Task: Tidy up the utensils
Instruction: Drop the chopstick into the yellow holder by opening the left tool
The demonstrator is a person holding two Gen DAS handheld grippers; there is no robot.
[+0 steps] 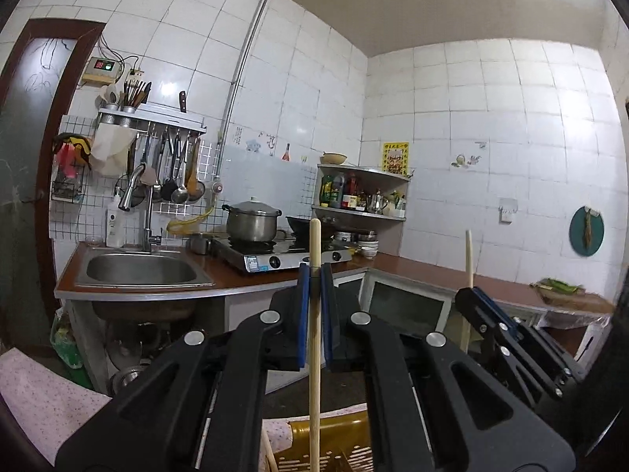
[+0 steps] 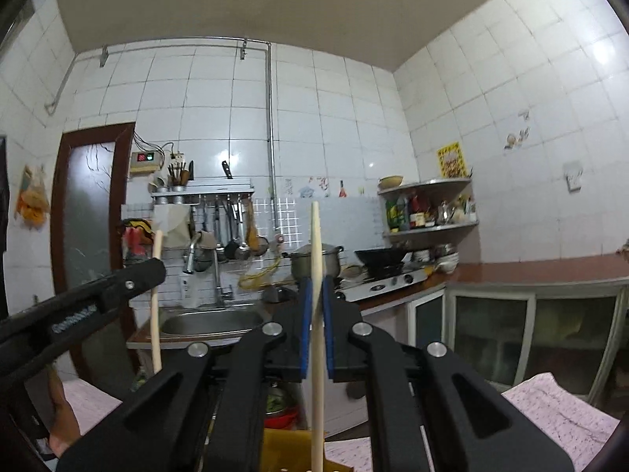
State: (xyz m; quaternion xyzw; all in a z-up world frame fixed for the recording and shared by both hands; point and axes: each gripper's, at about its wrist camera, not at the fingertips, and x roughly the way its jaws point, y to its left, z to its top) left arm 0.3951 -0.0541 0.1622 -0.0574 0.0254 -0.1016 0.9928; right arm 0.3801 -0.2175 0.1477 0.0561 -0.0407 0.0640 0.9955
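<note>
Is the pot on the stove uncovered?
No. In the left wrist view the steel pot sits on the stove with its lid on top.

chopstick [image 1: 314,373] lower end cut off — basket [image 1: 334,444] half hidden

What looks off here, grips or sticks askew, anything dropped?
Nothing dropped. The left gripper is shut on a wooden chopstick, held upright. The right gripper is shut on a second chopstick, which leans slightly off vertical between the pads. No spill or damage shows.
</note>
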